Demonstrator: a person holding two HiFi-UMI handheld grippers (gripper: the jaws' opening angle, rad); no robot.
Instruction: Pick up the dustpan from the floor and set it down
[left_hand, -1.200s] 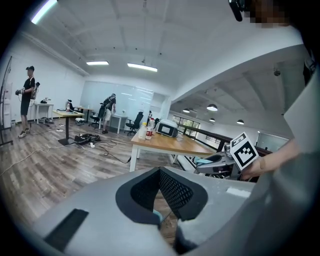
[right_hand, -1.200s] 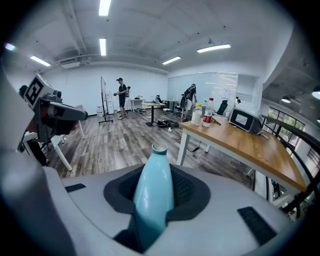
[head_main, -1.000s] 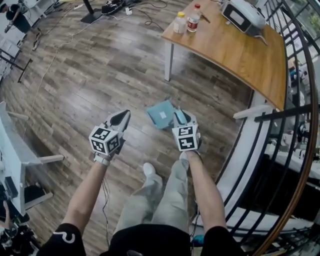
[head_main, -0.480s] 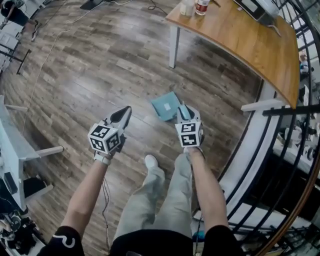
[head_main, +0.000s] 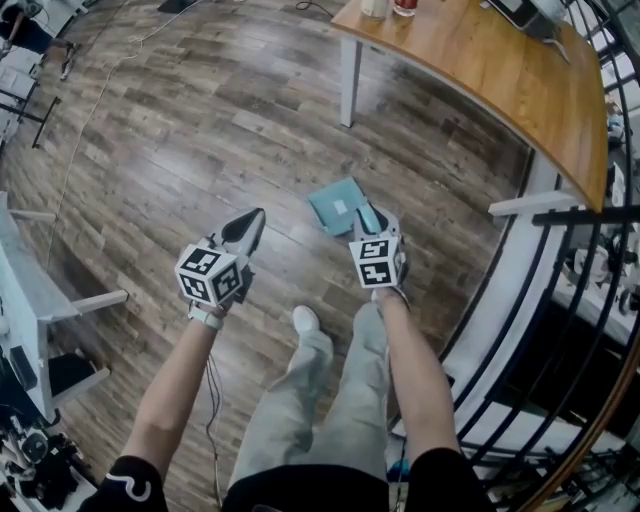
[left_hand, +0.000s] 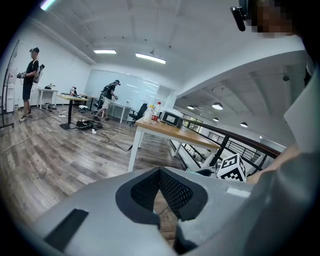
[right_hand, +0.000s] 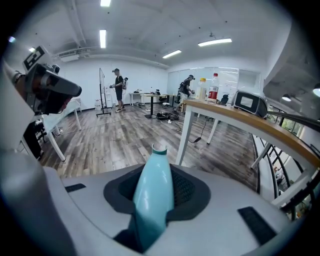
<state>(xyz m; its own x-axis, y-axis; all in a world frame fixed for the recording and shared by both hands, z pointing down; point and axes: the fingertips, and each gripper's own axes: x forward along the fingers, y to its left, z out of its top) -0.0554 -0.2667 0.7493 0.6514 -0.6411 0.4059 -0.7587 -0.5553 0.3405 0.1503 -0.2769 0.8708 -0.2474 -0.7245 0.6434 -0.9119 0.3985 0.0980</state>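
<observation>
The teal dustpan (head_main: 336, 205) hangs over the wood floor just ahead of my right gripper (head_main: 367, 222), which is shut on its handle (right_hand: 153, 185). In the right gripper view the handle runs out between the black pads and ends in a ring; the pan itself is hidden below the jaws. Whether the pan touches the floor I cannot tell. My left gripper (head_main: 249, 224) hovers to the left at about the same height, its jaws drawn together with nothing between them. In the left gripper view only a thin slit shows between its pads (left_hand: 172, 192).
A wooden table (head_main: 480, 70) with a white leg (head_main: 349, 80) stands just beyond the dustpan, with bottles (right_hand: 213, 87) on it. A black railing (head_main: 560, 250) curves along the right. White furniture (head_main: 30, 290) stands at the left. My shoe (head_main: 305, 322) is below the grippers.
Both grippers have sunk toward the floor, the dustpan going down with the right one. The head view has shifted, so the table now sits nearer the top edge.
</observation>
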